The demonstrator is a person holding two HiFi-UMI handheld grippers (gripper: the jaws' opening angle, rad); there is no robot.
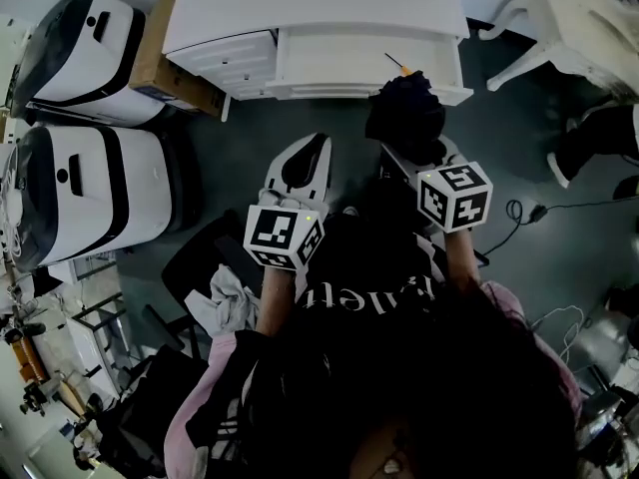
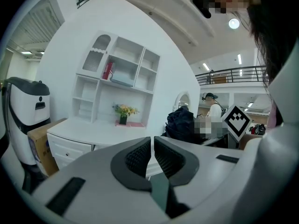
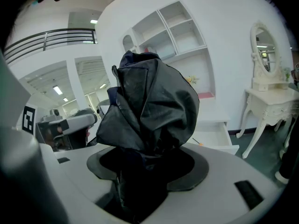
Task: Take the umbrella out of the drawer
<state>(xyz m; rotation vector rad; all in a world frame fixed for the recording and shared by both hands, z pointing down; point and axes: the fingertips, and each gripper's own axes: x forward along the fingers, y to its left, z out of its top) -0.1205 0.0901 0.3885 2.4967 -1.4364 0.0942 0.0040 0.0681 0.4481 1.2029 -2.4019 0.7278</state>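
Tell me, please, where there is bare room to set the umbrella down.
For the umbrella, the desk top, right of the cardboard box, looks bare along its front. Dark floor lies open between the drawer and the vanity table. Left is crowded: two white-and-black machines, then a chair draped with cloth. Cables trail at the right.

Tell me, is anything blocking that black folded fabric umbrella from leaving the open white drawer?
Nothing visible does. The right gripper clamps the black folded fabric umbrella, held above the front of the open white drawer. The shut, empty left gripper is off to its side.
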